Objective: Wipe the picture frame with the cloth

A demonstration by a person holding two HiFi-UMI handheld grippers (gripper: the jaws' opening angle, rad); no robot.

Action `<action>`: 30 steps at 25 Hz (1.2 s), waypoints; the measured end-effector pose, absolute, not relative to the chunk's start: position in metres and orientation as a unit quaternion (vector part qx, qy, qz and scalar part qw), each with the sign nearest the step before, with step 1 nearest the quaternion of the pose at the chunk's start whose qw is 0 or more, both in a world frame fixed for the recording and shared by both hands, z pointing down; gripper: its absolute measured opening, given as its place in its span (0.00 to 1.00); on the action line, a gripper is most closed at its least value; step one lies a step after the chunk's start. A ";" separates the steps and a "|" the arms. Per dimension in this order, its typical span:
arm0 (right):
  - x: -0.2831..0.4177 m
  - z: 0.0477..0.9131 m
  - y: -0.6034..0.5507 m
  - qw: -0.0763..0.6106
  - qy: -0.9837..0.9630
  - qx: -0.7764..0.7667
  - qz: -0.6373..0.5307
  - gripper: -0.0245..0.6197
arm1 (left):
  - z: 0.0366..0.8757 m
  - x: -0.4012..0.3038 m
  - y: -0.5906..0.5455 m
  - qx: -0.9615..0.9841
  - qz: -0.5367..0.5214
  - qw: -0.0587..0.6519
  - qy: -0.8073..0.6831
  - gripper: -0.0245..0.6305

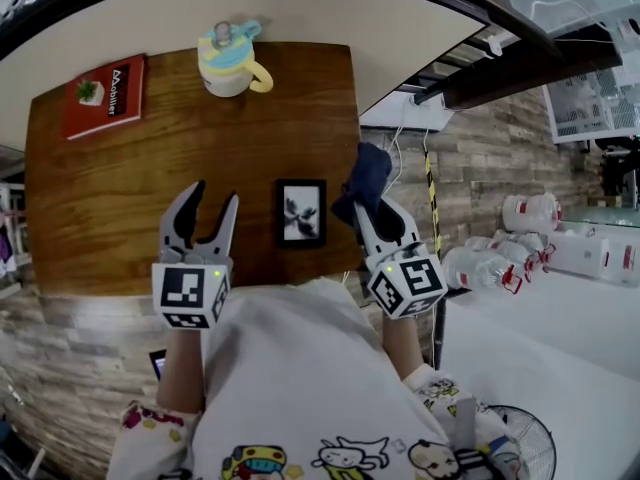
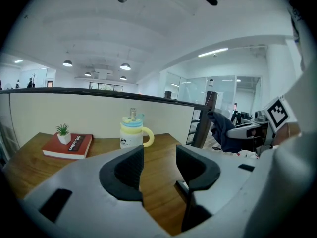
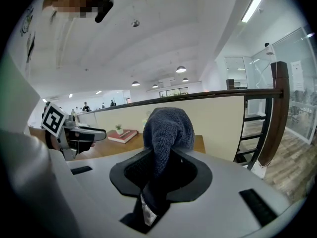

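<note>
Left gripper [image 1: 210, 220] jaws apart, empty, over table [image 1: 100, 208]. Picture frame [image 1: 301, 212] flat between grippers, long axis pointing away from person. Right gripper [image 1: 368, 216] clamps dark blue cloth [image 1: 365, 176]; frame lies just to its left, nearer this gripper.

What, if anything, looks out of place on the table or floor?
Nothing on the table: the picture frame lies flat and square, the cup is upright, and the cloth is clamped in the right hand-held gripper. Only oddity: bottles lying on their sides on the floor at right.
</note>
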State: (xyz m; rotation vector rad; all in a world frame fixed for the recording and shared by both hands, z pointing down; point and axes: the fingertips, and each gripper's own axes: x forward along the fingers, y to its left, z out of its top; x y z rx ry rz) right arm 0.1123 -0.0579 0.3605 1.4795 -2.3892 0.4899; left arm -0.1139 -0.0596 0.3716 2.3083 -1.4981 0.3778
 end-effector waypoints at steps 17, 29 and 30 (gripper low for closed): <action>0.120 0.410 -0.051 0.152 -0.808 0.522 0.226 0.15 | 0.436 -0.061 -0.053 0.841 0.181 0.236 -0.452 0.31; 0.126 0.459 -0.035 0.184 -0.796 0.515 0.260 0.15 | 0.502 -0.021 -0.031 0.839 0.223 0.299 -0.396 0.31; 0.127 0.461 -0.034 0.185 -0.795 0.515 0.262 0.15 | 0.509 -0.019 -0.029 0.837 0.226 0.306 -0.393 0.31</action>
